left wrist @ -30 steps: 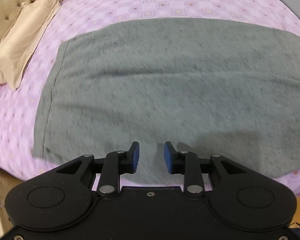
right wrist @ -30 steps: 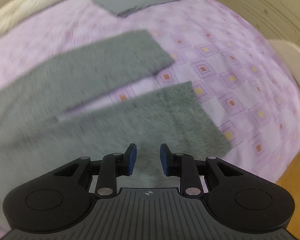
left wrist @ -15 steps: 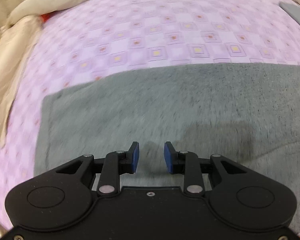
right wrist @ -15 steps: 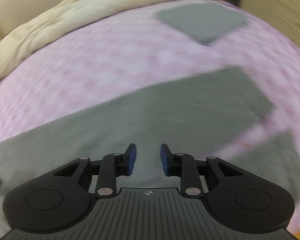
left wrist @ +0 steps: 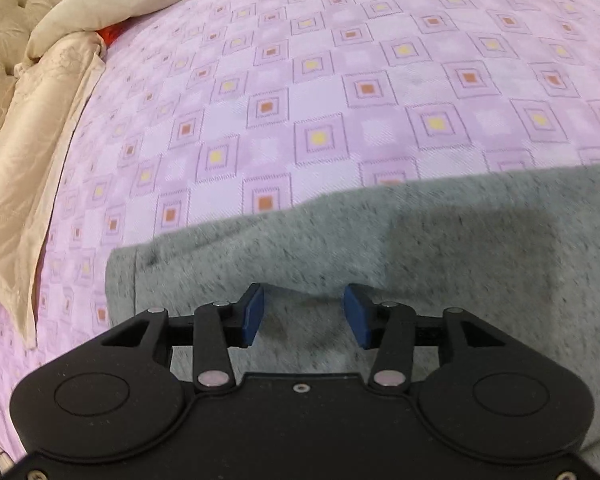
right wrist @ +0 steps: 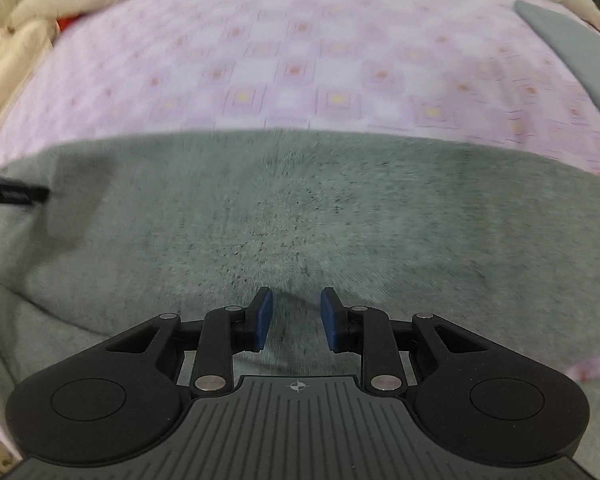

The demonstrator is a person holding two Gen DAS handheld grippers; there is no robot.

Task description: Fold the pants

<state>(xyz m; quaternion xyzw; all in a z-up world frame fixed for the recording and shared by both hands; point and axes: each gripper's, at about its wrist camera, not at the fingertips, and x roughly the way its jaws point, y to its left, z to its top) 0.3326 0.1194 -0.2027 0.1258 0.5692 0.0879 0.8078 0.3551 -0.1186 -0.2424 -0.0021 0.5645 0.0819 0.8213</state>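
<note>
Grey pants [left wrist: 440, 248] lie flat on a pink patterned bedspread [left wrist: 340, 80]. In the left wrist view my left gripper [left wrist: 303, 314] hangs over the pants near their far left corner, its jaws opening, only cloth below them and nothing pinched. In the right wrist view the pants [right wrist: 300, 208] fill the middle, their far edge running straight across. My right gripper [right wrist: 296, 319] points down at the cloth with its blue pads apart and nothing gripped. A dark tip of the other gripper [right wrist: 16, 195] pokes in at the left edge.
Beige bedding [left wrist: 40, 128] and a tufted headboard [left wrist: 4, 32] border the bed on the left. A red item [left wrist: 110, 34] peeks from under the bedding. A folded grey garment [right wrist: 572, 56] lies at the far right of the bed.
Both grippers moved across the pants toward their far edge, so more bedspread shows beyond. The left jaws stand wider apart than before. The right view swung from the leg ends to the pants' body.
</note>
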